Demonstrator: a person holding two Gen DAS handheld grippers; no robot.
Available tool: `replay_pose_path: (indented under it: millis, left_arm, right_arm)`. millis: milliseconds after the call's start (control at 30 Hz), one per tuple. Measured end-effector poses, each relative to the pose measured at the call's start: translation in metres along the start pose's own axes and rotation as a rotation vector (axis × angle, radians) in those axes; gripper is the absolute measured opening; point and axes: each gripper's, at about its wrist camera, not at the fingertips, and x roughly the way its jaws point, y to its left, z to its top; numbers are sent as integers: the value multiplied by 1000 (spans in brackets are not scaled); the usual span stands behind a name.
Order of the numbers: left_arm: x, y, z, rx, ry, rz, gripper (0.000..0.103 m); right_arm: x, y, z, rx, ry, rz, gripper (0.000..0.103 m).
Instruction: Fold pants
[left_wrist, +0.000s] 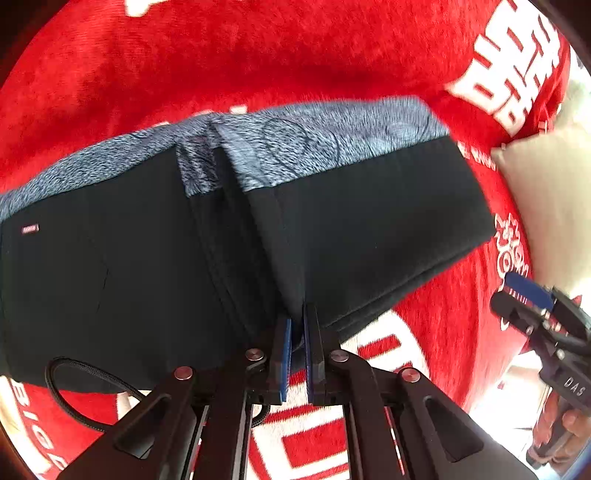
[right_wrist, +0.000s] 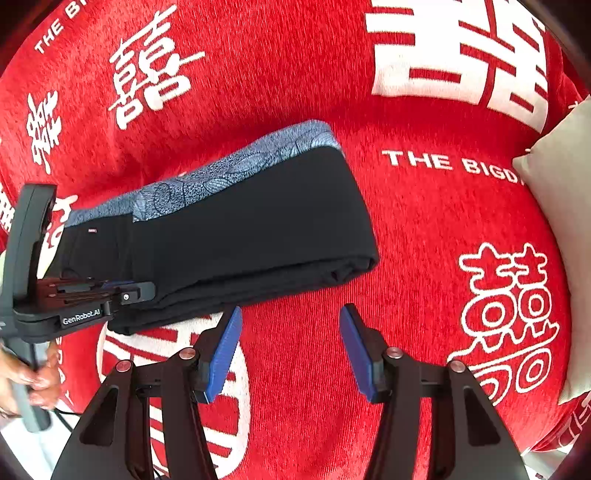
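Observation:
Black pants (left_wrist: 129, 258) with a blue-grey patterned waistband (left_wrist: 314, 144) lie folded into a long strip on the red blanket. At the pants' near edge my left gripper (left_wrist: 297, 325) is shut, a fold of black fabric pinched between its blue pads. In the right wrist view the pants (right_wrist: 240, 229) stretch from left to centre, and the left gripper (right_wrist: 136, 290) bites their near left edge. My right gripper (right_wrist: 291, 312) stands open just in front of the pants' near edge, over bare blanket, with nothing between its fingers. It also shows at the right of the left wrist view as the right gripper (left_wrist: 528, 291).
The red blanket (right_wrist: 424, 221) with white characters and lettering covers the whole surface. A beige pillow (right_wrist: 561, 206) lies along the right side, also seen as the pillow (left_wrist: 546, 192). A person's hand (right_wrist: 33, 373) grips the left gripper's handle.

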Motion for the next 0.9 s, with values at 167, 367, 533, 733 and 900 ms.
replay_pose_path:
  millis: [167, 367, 533, 733, 900]
  left_arm:
    - [-19, -2, -1, -37, -47, 36, 18]
    - [-61, -2, 9, -77, -163, 116, 88]
    - [-56, -14, 33, -74, -179, 129, 88]
    - [-9, -23, 51, -58, -113, 217, 88]
    - [21, 17, 35, -151, -50, 176, 95]
  right_arm:
    - [-1, -9, 3, 12, 4, 8, 59]
    - [-7, -27, 38, 49, -37, 18, 59]
    - [6, -42, 88, 92, -63, 35, 58]
    - [38, -37, 138, 84, -45, 68, 39]
    - [83, -22, 126, 4, 54, 30, 38]
